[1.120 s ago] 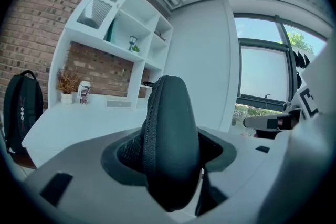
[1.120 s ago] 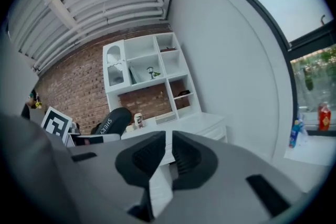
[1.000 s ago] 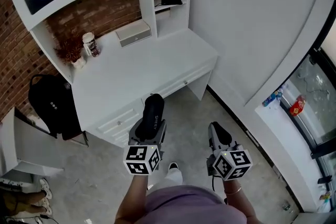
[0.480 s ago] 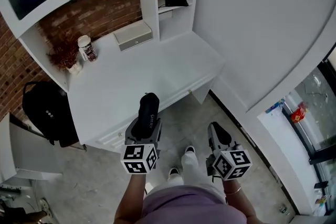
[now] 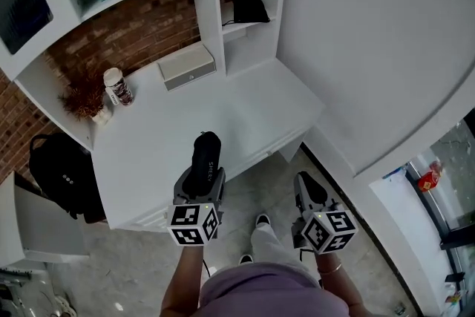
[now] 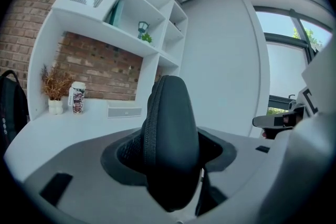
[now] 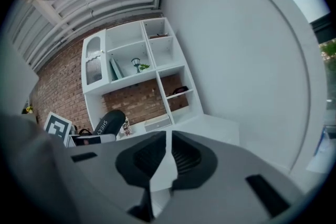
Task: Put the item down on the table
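Left gripper (image 5: 199, 191) pinches a black, oblong, zip-edged soft case (image 5: 207, 154) by its near end. Its jaws clamp the case's flat sides, so the long body sticks forward and, by my reading, can be lowered flat. The case hangs above the front edge of the white wooden desk (image 5: 163, 122), apart from it. It is over bare desktop, well away from the patterned cylindrical can (image 5: 116, 86) and the flat white box (image 5: 187, 66) at the desk's back. Right gripper (image 5: 309, 193), off the desk's front, has its jaws pressed almost together on nothing, probably just kept clear.
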Demonstrator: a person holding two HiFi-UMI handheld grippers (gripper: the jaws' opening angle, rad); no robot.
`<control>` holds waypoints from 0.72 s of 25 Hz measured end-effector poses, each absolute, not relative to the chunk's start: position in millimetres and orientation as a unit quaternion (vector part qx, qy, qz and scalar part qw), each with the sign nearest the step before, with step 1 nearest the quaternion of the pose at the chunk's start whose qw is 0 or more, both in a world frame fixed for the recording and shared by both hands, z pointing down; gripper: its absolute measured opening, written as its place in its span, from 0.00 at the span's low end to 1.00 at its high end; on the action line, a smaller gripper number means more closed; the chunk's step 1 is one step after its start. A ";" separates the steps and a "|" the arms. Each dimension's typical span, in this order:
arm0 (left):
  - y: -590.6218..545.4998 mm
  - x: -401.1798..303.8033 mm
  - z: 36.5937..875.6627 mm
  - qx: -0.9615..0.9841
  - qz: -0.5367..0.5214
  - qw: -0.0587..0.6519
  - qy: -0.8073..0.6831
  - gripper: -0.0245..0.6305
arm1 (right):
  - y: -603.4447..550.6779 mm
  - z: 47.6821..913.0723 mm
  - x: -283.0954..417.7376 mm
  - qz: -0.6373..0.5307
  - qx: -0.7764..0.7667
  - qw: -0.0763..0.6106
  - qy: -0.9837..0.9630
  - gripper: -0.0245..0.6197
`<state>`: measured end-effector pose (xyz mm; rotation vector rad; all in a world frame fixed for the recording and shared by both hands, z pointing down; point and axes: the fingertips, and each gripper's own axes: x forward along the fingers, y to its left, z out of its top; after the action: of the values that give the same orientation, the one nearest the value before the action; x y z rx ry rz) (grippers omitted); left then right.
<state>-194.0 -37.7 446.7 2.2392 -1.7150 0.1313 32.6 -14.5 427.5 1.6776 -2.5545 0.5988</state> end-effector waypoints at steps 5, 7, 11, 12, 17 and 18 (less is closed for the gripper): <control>-89.4 -183.6 444.4 0.778 0.051 0.152 -0.607 0.44 | -64.6 427.5 44.7 0.196 0.531 0.013 -0.824 0.07; -109.6 -180.2 442.7 0.777 0.053 0.151 -0.608 0.44 | -84.0 426.6 48.9 0.197 0.529 0.013 -0.825 0.07; -147.1 -174.3 443.3 0.774 0.054 0.155 -0.612 0.44 | -118.7 430.4 54.3 0.205 0.521 0.013 -0.828 0.07; -155.7 -172.3 444.1 0.774 0.056 0.155 -0.612 0.44 | -126.0 431.9 54.9 0.208 0.519 0.013 -0.829 0.07; -193.6 -157.9 454.6 0.778 0.077 0.157 -0.603 0.44 | -155.6 435.4 57.3 0.219 0.511 0.007 -0.831 0.07; -200.2 -154.6 457.7 0.779 0.081 0.157 -0.601 0.44 | -160.0 435.0 58.3 0.219 0.510 0.005 -0.832 0.07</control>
<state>-154.6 -200.2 457.7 2.2303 -1.7213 0.2325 58.3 -160.0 435.0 1.5975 -2.6038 0.6869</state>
